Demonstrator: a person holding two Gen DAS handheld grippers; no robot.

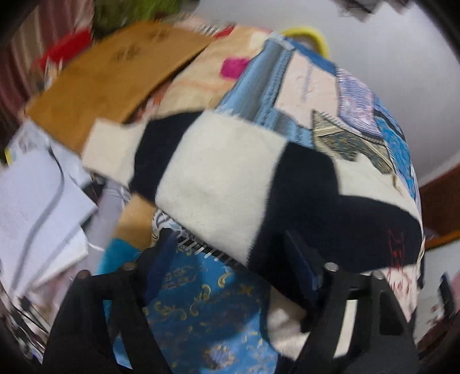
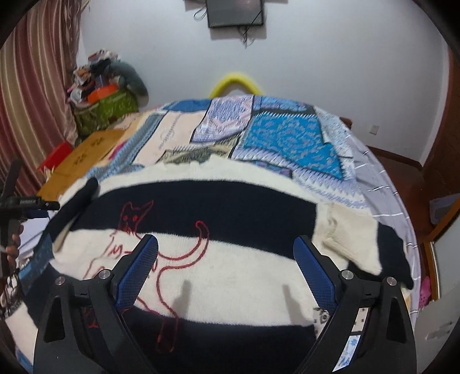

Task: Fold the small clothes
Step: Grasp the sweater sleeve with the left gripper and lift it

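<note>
A patchwork blue quilt (image 2: pixel 276 135) covered the bed, with flat brown cardboard (image 2: pixel 86 152) lying at its left edge. Beyond it a green bag (image 2: pixel 106 110) heaped with clutter stood beside striped curtains (image 2: pixel 37 86). A dark screen (image 2: pixel 235 13) hung on the white wall.

home bedroom — bed (image 2: pixel 382 184) | curtain (image 2: pixel 37 95) | wall-mounted screen (image 2: pixel 235 13)

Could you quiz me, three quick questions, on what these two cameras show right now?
1. True or false: the right gripper grips the striped sweater.
2. The red outline on the sweater shows: A bird, B cat, C flower?
3. What brown flat thing lies at the bed's left edge?

Key: 1 false, its jaws stand open above it. 2 B, the red cat outline. 3 The cardboard box.
</note>
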